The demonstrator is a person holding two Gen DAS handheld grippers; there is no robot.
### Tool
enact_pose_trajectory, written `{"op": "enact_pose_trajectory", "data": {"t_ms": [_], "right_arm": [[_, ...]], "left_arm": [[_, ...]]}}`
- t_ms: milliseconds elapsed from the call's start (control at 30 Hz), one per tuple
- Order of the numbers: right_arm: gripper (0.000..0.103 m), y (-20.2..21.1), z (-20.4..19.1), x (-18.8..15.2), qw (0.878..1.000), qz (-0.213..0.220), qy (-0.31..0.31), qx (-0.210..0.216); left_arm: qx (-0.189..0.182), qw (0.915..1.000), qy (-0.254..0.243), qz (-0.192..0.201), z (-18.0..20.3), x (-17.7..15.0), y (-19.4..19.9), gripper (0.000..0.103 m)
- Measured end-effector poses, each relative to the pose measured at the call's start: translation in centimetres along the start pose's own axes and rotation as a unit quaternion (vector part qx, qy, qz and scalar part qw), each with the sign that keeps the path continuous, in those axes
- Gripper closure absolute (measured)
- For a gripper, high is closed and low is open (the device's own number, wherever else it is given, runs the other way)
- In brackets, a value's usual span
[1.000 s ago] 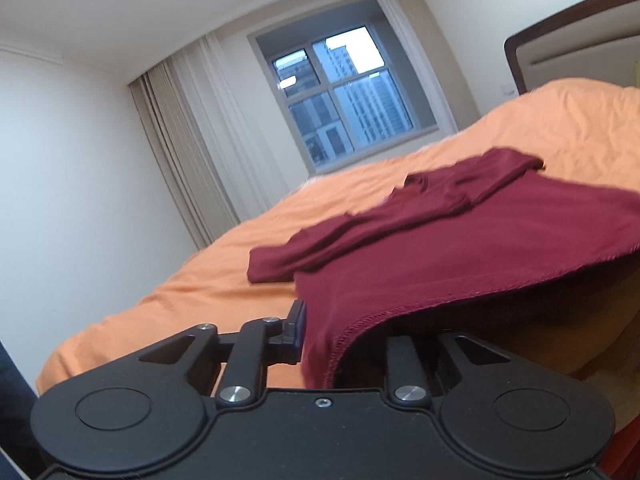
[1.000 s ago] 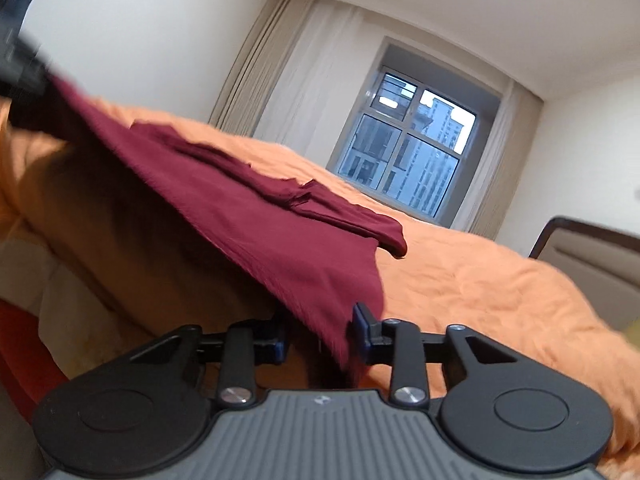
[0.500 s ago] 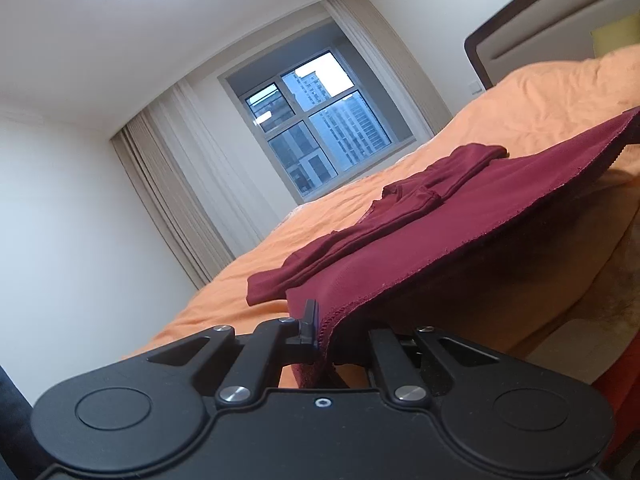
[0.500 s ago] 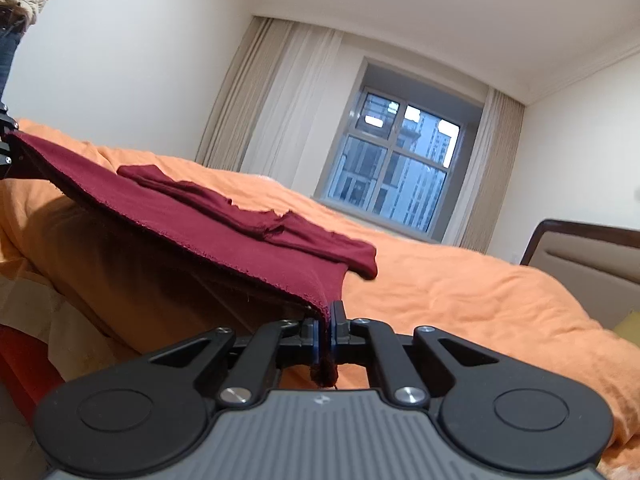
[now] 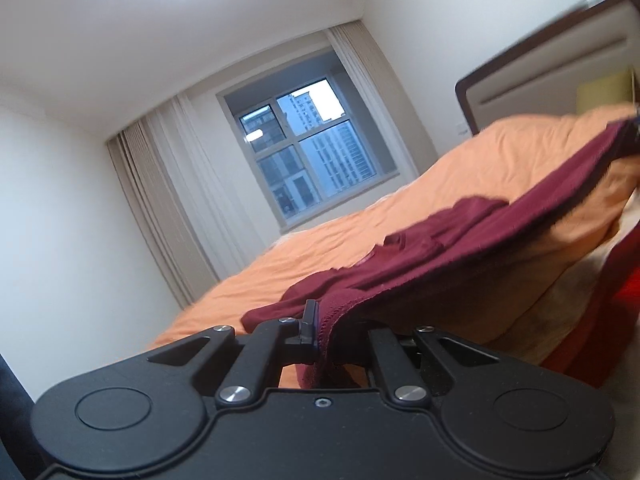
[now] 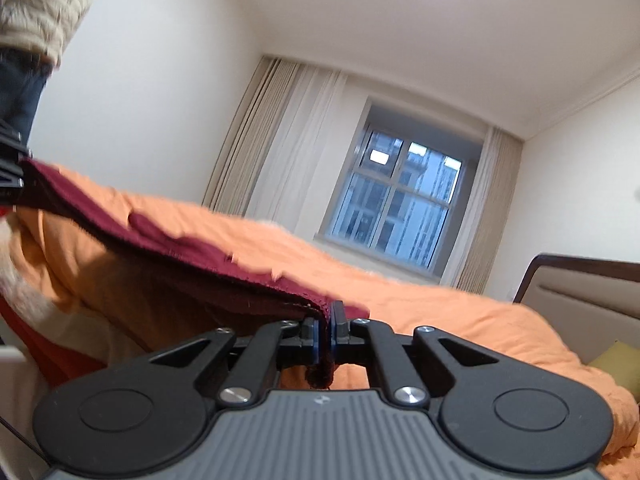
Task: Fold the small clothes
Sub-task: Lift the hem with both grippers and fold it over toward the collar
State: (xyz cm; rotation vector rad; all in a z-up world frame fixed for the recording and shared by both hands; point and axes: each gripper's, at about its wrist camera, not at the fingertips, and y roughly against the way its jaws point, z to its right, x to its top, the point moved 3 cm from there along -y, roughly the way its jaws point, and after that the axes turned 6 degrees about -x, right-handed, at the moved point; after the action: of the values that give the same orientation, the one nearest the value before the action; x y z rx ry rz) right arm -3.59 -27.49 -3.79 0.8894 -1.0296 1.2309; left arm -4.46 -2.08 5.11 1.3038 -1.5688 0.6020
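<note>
A dark red garment (image 5: 452,256) lies on the orange bed, its near hem lifted and stretched taut between my two grippers. My left gripper (image 5: 322,334) is shut on one hem corner, the cloth hanging down between its fingers. In the right wrist view the same garment (image 6: 192,256) runs from the far left to my right gripper (image 6: 325,330), which is shut on the other hem corner. The sleeves and collar rest folded on the bed beyond the hem. The left gripper's body (image 6: 10,168) shows at the left edge of the right wrist view.
The orange duvet (image 6: 460,320) covers the whole bed, with a padded headboard (image 5: 552,56) at one end. A window (image 5: 304,152) with curtains is behind the bed. A person in a cream jacket (image 6: 40,12) stands at the bedside.
Both grippers have tilted upward and dropped lower beside the bed, pulling the hem out taut. The right gripper went from open to shut on the hem a second ago.
</note>
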Motion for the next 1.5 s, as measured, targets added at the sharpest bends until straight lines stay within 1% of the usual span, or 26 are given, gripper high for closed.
{"op": "enact_pose_trajectory", "data": {"t_ms": [67,133,267,367,500,667,767,833,900,1000,1100,1167,1300,1367,1467,1500], "right_arm": [[0.097,1.4,0.4,1.0,1.0,0.027,-0.003,-0.008],[0.097,2.3,0.8,2.0,0.999,0.048,-0.005,-0.019],[0.097,1.7,1.7,3.2,0.997,0.068,-0.032,-0.031],[0.097,0.5,2.6,3.6,0.995,0.073,-0.053,-0.045],[0.097,-1.7,3.3,3.9,0.995,0.072,-0.052,-0.052],[0.097,-4.9,4.6,4.3,0.995,0.063,-0.06,-0.054],[0.097,-7.1,4.8,4.5,0.995,0.054,-0.062,-0.052],[0.097,-9.1,4.9,4.7,0.996,0.051,-0.05,-0.047],[0.097,-11.7,5.0,4.8,0.997,0.048,-0.044,-0.034],[0.097,-16.5,5.1,4.6,0.999,0.034,-0.035,-0.013],[0.097,-21.9,5.5,4.1,0.999,0.006,-0.04,0.007],[0.097,-25.6,5.8,3.7,0.998,-0.023,-0.053,0.024],[0.097,-32.1,5.4,2.5,0.996,-0.065,-0.051,0.039],[0.097,-34.9,5.0,1.4,0.993,-0.09,-0.056,0.043],[0.097,-37.6,4.5,-0.2,0.989,-0.117,-0.08,0.041],[0.097,-38.2,4.3,-0.7,0.989,-0.122,-0.082,0.037]], "left_arm": [[-0.018,0.9992,0.033,0.008,-0.6,1.2,1.5,0.099],[-0.025,0.9983,0.049,0.019,-1.2,2.4,2.4,0.099],[-0.03,0.9961,0.072,0.043,-2.5,4.5,2.6,0.098],[-0.018,0.9969,0.054,0.054,-2.5,5.3,1.9,0.098],[-0.023,0.9968,0.05,0.058,-2.4,5.8,0.5,0.098],[-0.041,0.9964,0.053,0.052,-3.4,6.9,-2.7,0.098],[-0.043,0.9967,0.054,0.044,-4.4,7.5,-5.4,0.098],[-0.04,0.9978,0.039,0.036,-4.9,7.8,-7.6,0.098],[-0.041,0.9988,0.023,0.016,-5.3,7.8,-10.4,0.098],[-0.069,0.9963,0.044,-0.027,-6.6,7.5,-15.5,0.098],[-0.081,0.9919,0.068,-0.07,-7.7,7.0,-20.5,0.098],[-0.088,0.9881,0.081,-0.097,-8.8,6.4,-23.7,0.097],[-0.103,0.9793,0.095,-0.147,-10.3,4.8,-30.0,0.097],[-0.116,0.9692,0.121,-0.18,-11.2,3.9,-33.2,0.097],[-0.136,0.9462,0.187,-0.226,-12.3,2.5,-37.4,0.097],[-0.14,0.9406,0.202,-0.234,-12.7,2.1,-38.6,0.097]]}}
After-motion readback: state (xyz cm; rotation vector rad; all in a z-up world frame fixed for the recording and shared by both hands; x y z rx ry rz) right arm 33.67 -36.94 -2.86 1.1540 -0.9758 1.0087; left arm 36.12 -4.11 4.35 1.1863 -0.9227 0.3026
